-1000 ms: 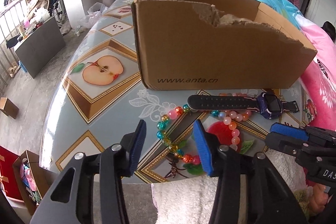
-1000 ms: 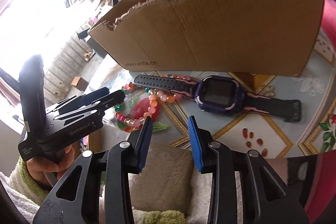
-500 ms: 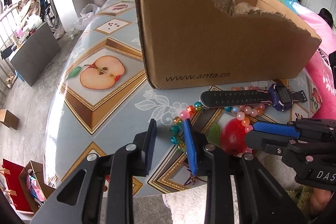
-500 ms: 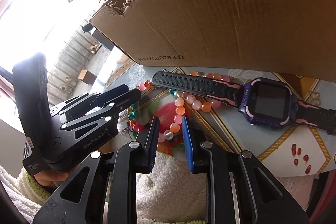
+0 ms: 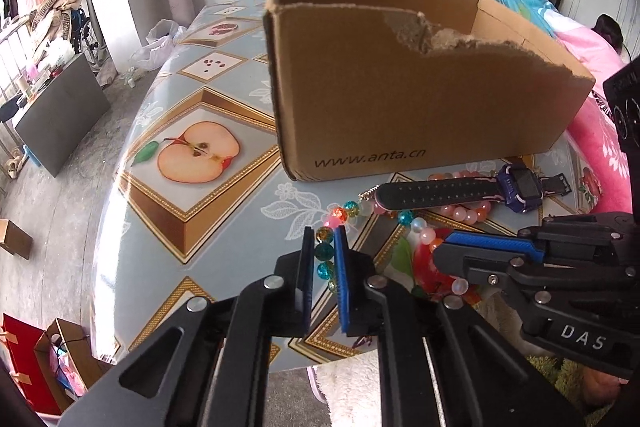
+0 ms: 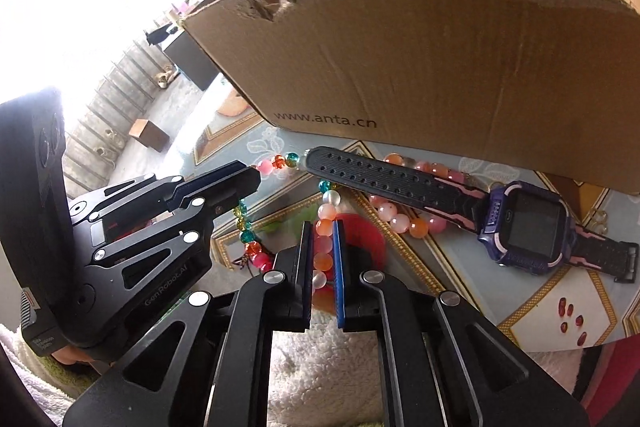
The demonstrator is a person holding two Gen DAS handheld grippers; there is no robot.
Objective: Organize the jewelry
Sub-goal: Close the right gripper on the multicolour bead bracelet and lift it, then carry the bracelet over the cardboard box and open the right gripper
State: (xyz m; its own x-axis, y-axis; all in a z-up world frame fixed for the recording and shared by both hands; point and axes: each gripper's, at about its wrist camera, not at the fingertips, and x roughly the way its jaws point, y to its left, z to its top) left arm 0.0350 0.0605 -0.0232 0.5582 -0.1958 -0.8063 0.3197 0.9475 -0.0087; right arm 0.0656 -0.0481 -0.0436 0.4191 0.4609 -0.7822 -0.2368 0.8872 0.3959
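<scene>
Two tools close at once on beaded strands near the bench's (image 5: 172, 227) front edge, probably to lift them toward the torn cardboard box (image 5: 400, 99) just behind; the left tool (image 5: 325, 259) narrows around a glittery multicoloured bracelet (image 5: 324, 251); the right tool (image 6: 322, 259) narrows around a pink-and-orange pearly bracelet (image 6: 323, 261); a purple watch (image 6: 528, 223) with a black strap lies across both strands, so lifting may drag it.

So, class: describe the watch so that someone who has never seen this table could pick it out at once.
Find the torn cardboard box printed with a web address. On the table right before it lies the watch, its strap crossing a pink and orange bead bracelet. It alone has a dark square screen, a purple case and a black perforated strap.
</scene>
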